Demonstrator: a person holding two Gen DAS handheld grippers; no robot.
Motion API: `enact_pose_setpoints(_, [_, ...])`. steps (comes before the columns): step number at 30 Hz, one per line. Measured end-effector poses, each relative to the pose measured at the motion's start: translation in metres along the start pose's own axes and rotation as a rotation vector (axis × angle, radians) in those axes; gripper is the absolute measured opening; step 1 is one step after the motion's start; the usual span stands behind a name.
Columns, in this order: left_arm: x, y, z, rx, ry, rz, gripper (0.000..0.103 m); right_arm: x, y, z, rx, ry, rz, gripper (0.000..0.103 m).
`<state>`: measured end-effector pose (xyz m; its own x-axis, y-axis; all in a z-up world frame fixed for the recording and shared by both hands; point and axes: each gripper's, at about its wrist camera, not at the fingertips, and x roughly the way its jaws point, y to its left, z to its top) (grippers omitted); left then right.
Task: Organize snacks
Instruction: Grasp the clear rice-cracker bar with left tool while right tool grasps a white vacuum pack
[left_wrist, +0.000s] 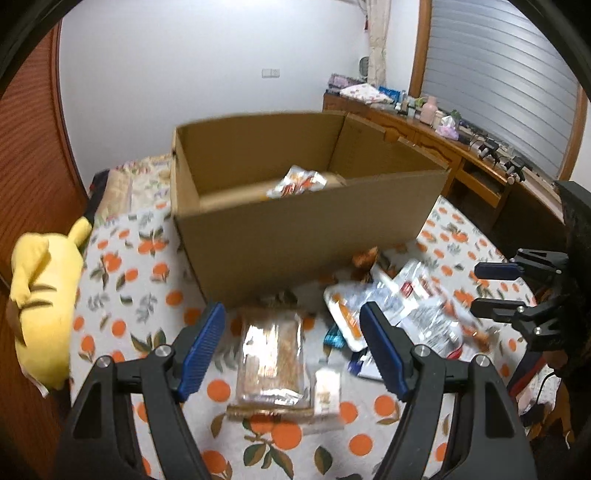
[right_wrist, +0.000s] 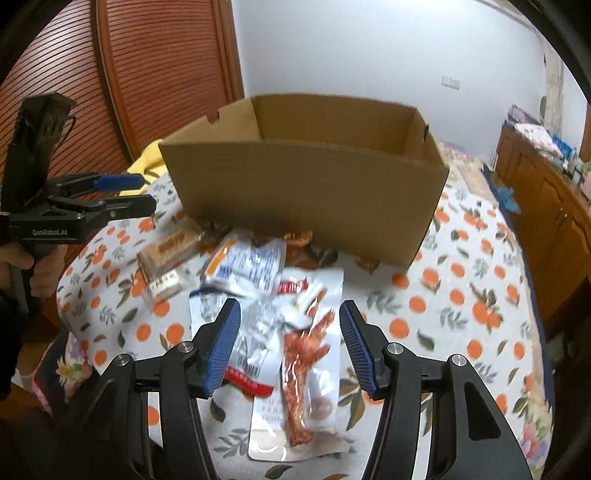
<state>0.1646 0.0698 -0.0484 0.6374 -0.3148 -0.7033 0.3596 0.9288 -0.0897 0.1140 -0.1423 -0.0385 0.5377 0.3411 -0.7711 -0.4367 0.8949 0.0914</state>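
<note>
An open cardboard box (left_wrist: 295, 236) stands on the orange-print cloth, also in the right wrist view (right_wrist: 306, 199). One snack packet (left_wrist: 297, 181) lies inside it. My left gripper (left_wrist: 293, 345) is open and empty above a clear pack of brown biscuits (left_wrist: 271, 363). My right gripper (right_wrist: 288, 345) is open and empty above a clear packet with a red chicken-foot snack (right_wrist: 306, 354). Several white and silver packets (right_wrist: 247, 264) lie in a heap in front of the box. The left gripper (right_wrist: 142, 192) shows at the left of the right wrist view, the right gripper (left_wrist: 476, 288) at the right of the left wrist view.
A yellow plush toy (left_wrist: 42, 295) lies at the cloth's left edge. A wooden sideboard (left_wrist: 458, 147) with bottles and clutter runs along the right wall. A ribbed wooden panel (right_wrist: 155, 62) stands behind on the left.
</note>
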Motion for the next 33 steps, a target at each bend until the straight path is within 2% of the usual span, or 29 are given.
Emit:
enact_pose_setpoints(7, [0.02, 0.012, -0.02, -0.026, 0.053, 0.016, 0.076, 0.021, 0.01, -0.012, 0.014, 0.046, 0.058, 0.056])
enact_pose_setpoints(11, [0.025, 0.017, -0.025, -0.034, 0.064, 0.023, 0.076, 0.033, 0.016, -0.017, 0.015, 0.079, 0.058, 0.056])
enact_pose_setpoints(18, [0.034, 0.024, -0.03, -0.048, 0.092, 0.023, 0.076, 0.04, 0.017, -0.01, 0.054, 0.073, 0.073, 0.06])
enact_pose_setpoints(28, [0.048, 0.019, -0.029, -0.015, 0.123, 0.032, 0.072, 0.05, 0.043, -0.014, -0.087, 0.055, -0.066, 0.064])
enact_pose_setpoints(33, [0.06, 0.022, -0.03, -0.03, 0.151, 0.043, 0.072, 0.051, 0.047, -0.015, -0.11, 0.057, -0.071, 0.063])
